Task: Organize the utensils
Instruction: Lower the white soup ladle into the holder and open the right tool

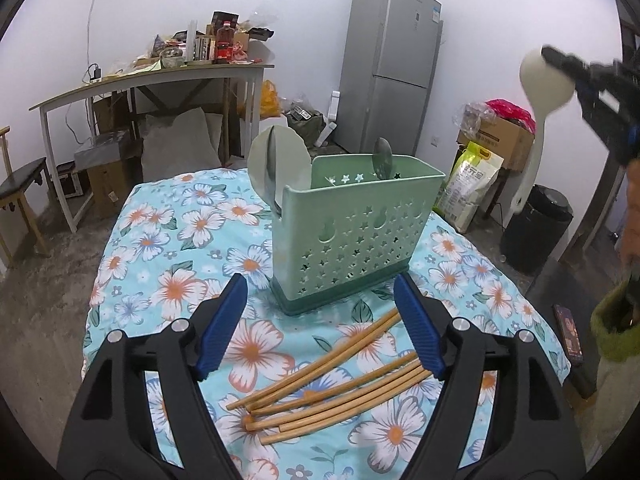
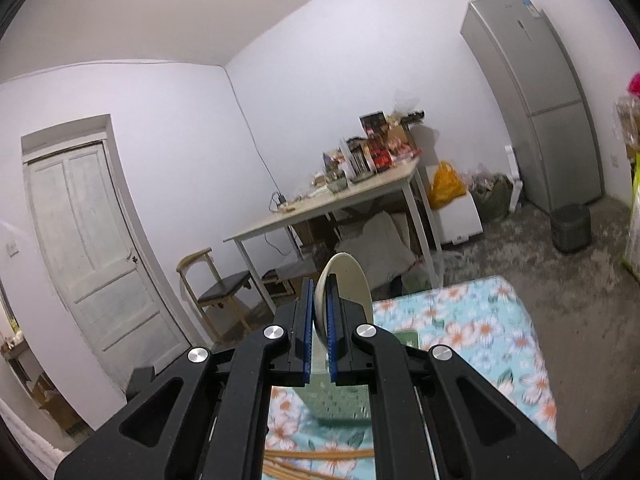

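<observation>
The right gripper [image 2: 319, 328], clamped on a cream plastic rice paddle [image 1: 538, 120] hanging handle-down, sits above-right of the green perforated utensil caddy [image 1: 352, 232]; the left gripper [image 1: 320, 320] gapes wide over the bamboo chopsticks [image 1: 332, 396].

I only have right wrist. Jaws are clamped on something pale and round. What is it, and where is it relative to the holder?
Observer: Left wrist view shows a cream plastic rice paddle, held by its round head in the right gripper, handle hanging down, up in the air to the right of the green perforated plastic utensil holder.
Operator: Anything in the holder yet?
Observer: Yes. A pale round paddle head stands at its left end and a metal spoon pokes up at the back.
Operator: Left gripper busy?
Observer: No. The left gripper is open and empty, above the floral cloth.
Operator: What's left loose?
Observer: A pile of bamboo chopsticks lying in front of the holder, between the left fingers.
</observation>
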`<move>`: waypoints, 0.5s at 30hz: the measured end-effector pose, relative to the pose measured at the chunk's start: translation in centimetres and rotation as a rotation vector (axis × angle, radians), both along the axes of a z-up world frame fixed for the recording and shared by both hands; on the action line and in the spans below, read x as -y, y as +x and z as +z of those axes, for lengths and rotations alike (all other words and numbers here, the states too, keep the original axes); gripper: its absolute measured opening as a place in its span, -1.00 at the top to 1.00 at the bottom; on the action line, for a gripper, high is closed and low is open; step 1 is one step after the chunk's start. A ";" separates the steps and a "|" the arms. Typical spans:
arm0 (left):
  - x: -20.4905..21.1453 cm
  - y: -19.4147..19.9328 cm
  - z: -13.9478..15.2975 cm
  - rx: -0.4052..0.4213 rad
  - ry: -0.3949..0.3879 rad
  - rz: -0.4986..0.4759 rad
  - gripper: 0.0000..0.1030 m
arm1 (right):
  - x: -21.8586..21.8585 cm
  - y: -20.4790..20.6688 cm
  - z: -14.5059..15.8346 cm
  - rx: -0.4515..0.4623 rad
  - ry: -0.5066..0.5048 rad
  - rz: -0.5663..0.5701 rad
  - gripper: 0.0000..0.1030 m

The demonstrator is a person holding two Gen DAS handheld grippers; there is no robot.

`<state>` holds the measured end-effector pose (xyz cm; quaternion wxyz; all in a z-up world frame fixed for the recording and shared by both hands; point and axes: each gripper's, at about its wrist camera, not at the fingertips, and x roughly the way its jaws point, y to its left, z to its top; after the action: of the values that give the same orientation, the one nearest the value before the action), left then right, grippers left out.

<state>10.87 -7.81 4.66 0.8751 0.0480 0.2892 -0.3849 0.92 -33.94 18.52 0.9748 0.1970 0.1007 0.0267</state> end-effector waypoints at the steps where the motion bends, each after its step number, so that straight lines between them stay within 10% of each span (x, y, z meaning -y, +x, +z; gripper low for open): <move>1: 0.0 0.0 0.0 0.000 -0.001 0.002 -0.40 | 0.1 0.1 0.5 0.011 -0.006 0.004 0.88; 15: -0.3 0.3 -0.1 -0.013 -0.015 0.014 -0.40 | 1.5 5.3 3.0 0.059 0.047 0.127 0.88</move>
<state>11.13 -7.51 4.58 0.8763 0.0370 0.2923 -0.3811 6.22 -35.40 21.52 0.9688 0.2121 0.0838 0.0968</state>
